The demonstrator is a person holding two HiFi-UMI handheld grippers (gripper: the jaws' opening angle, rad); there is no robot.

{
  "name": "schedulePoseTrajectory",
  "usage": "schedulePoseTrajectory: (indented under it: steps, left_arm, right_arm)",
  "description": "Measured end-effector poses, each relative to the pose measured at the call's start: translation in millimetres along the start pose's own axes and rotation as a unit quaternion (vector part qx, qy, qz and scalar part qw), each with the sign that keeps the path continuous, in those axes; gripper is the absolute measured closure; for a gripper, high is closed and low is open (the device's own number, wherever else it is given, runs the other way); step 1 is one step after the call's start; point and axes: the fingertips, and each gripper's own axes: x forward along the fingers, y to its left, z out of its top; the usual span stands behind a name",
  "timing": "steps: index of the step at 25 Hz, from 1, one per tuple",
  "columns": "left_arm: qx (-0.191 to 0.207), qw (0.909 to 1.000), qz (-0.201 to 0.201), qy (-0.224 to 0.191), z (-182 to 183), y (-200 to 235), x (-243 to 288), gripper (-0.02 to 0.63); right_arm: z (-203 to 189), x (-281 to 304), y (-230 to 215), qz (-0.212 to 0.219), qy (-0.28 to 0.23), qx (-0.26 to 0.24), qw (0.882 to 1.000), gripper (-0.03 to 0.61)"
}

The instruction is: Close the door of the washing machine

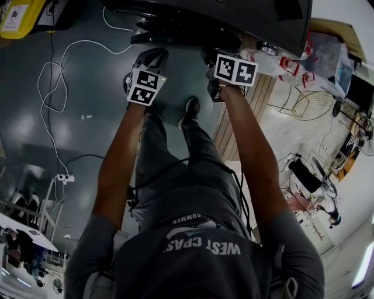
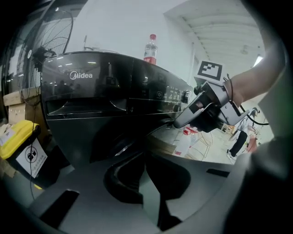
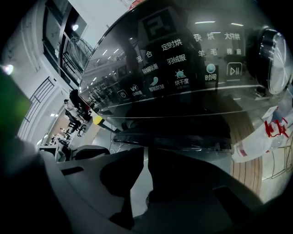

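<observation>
The black washing machine point(image 1: 234, 17) point(image 2: 91, 96) stands in front of me. Its round door point(image 2: 116, 144) point(image 3: 174, 137) stands out a little from the dark front. My right gripper point(image 1: 211, 55) point(image 2: 176, 123) point(image 3: 147, 155) points down at the door's edge below the lit control panel point(image 3: 183, 59). Its fingers stand almost together, and only a thin slit of floor shows between them. My left gripper point(image 1: 153, 57) point(image 2: 146, 157) hangs to the left, a short way off the door, its tips together with nothing in them. Whether the right gripper's tips touch the door I cannot tell.
A yellow bin point(image 2: 20, 141) point(image 1: 20, 14) stands left of the machine, and a bottle point(image 2: 150, 48) on top of it. White cables point(image 1: 52, 87) and a power strip point(image 1: 64, 178) lie on the floor at left. A wooden pallet point(image 1: 245, 117) and plastic bottles point(image 1: 286, 64) lie right.
</observation>
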Motion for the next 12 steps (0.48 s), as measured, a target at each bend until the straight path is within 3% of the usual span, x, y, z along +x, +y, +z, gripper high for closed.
schedulePoseTrajectory:
  steps: [12]
  left_arm:
    - [-0.009,0.9993,0.026,-0.025,20.0,25.9,-25.2,0.592]
  right_arm:
    - [14.6,14.7,-0.8,-0.005,-0.004,0.006,1.0,0.534]
